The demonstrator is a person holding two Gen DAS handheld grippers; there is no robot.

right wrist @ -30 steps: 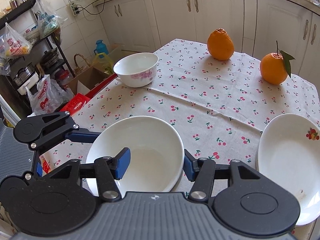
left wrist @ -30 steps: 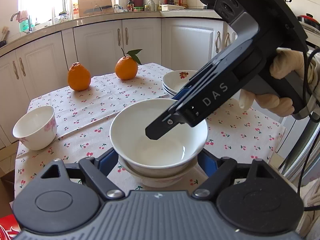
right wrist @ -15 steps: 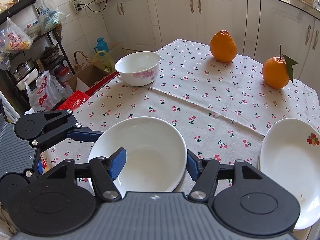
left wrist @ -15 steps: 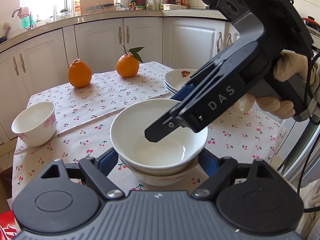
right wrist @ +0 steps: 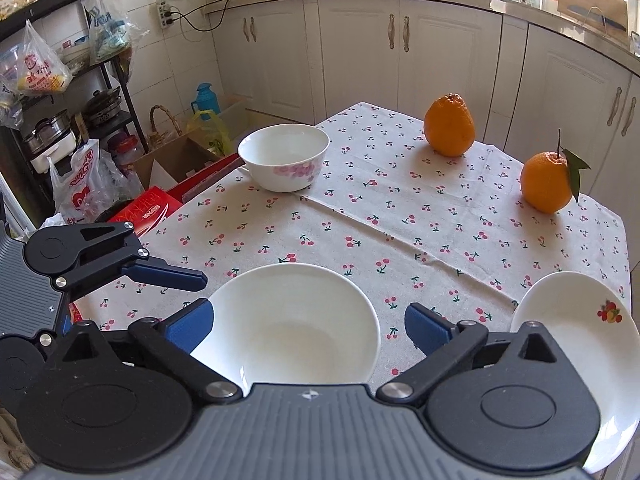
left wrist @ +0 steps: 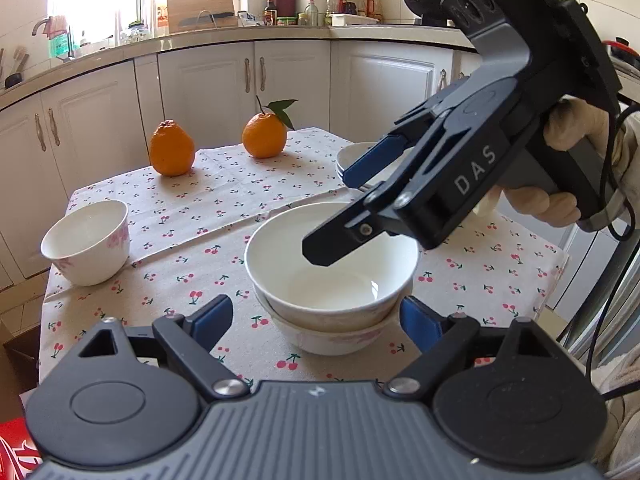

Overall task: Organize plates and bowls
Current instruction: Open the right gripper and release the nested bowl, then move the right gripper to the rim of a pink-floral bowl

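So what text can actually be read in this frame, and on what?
"DAS": white letters on the side of the right gripper.
Bags on the shelf and floor: red print, not legible.
Red box: white lettering, blurred.
Counter bottles: labels too small.

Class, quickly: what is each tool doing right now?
Left tool: just opened wider, astride the stacked white ceramic bowls, holding nothing.
Right tool: just opened, empty, above them.
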